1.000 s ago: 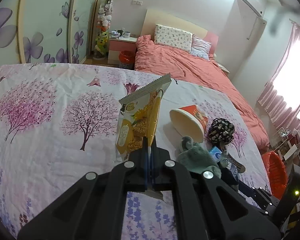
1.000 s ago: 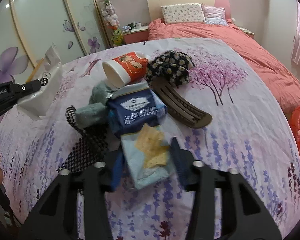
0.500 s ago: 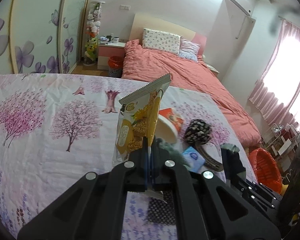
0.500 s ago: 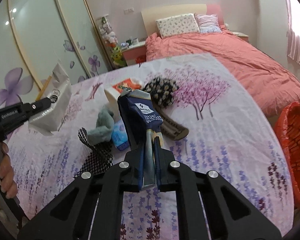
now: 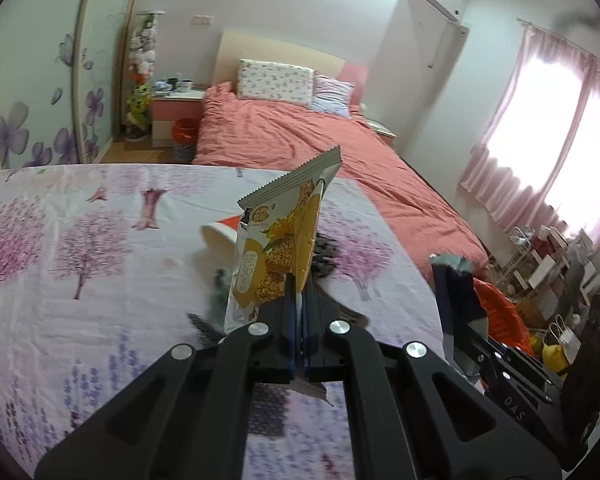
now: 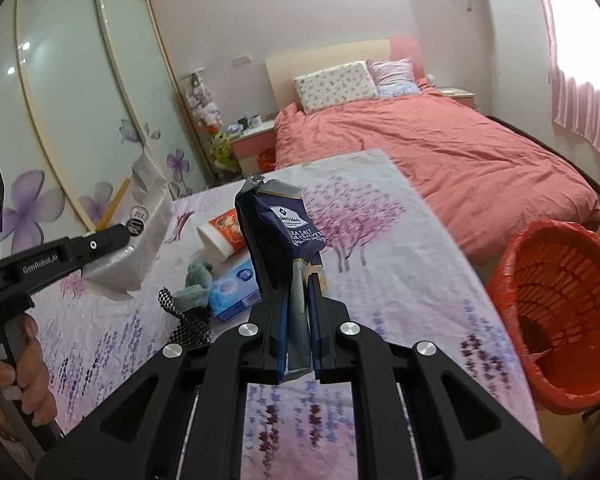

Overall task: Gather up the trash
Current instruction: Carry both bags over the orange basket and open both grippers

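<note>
Left tool (image 5: 299, 312): clamped on 1 yellow snack packet (image 5: 278, 248), glossy foil w/ serrated top, standing upright above tips. Right tool (image 6: 299, 312): clamped on 1 navy cracker bag (image 6: 278, 236), crinkled, upright, over the desk (image 6: 400, 280) w/ floral cloth. On desk, behind/left of right tool: 1 paper cup (image 6: 224, 234) on its side, 1 blue tissue pack (image 6: 236, 290), 1 grey cloth (image 6: 196, 284), 1 black mesh piece (image 6: 186, 322). Red-lined woven basket (image 6: 560, 312) on floor, right of desk.

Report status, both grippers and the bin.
Left gripper shut on yellow snack wrapper. Right gripper shut on blue cracker bag. Red basket right, path open.
</note>
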Action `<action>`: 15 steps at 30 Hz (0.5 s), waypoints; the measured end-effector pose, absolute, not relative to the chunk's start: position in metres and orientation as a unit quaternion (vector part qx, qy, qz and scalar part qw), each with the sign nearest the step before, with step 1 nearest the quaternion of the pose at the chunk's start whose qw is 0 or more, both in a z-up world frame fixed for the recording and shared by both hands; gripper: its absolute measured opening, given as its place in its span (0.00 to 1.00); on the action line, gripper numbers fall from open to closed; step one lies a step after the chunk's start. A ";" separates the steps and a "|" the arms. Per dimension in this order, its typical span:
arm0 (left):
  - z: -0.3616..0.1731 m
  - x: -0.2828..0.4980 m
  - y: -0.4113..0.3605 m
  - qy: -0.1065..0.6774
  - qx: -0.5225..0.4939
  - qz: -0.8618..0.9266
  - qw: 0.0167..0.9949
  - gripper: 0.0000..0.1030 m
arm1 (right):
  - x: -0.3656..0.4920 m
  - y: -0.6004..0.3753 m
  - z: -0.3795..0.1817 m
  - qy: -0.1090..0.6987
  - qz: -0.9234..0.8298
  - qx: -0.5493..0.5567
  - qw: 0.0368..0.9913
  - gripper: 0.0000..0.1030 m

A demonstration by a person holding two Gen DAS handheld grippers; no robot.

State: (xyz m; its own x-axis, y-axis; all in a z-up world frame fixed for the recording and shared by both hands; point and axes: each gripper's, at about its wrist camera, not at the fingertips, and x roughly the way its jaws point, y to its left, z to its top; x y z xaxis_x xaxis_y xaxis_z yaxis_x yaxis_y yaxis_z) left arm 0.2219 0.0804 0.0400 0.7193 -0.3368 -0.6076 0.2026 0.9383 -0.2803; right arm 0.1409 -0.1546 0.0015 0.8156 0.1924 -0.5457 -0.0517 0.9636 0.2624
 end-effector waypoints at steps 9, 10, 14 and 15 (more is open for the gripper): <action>0.047 0.206 0.026 0.345 -0.090 -0.205 0.911 0.03 | 0.120 -0.192 0.009 0.264 0.017 0.136 0.955 0.09; 0.047 0.204 0.019 0.345 -0.091 -0.213 0.910 0.03 | 0.118 -0.197 0.009 0.262 0.012 0.140 0.955 0.09; 0.047 0.198 -0.006 0.345 -0.091 -0.240 0.903 0.03 | 0.109 -0.218 0.010 0.247 -0.016 0.148 0.958 0.09; 0.047 0.197 -0.011 0.345 -0.091 -0.246 0.901 0.03 | 0.106 -0.222 0.010 0.244 -0.023 0.147 0.958 0.09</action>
State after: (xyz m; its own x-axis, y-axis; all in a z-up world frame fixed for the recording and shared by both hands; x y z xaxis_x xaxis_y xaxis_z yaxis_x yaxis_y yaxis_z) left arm 0.1965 -0.0108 0.0469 0.6404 -0.5061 -0.5777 0.3806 0.8624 -0.3336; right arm 0.1057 -0.2225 0.0099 0.8799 0.0285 -0.4744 0.1155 0.9555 0.2716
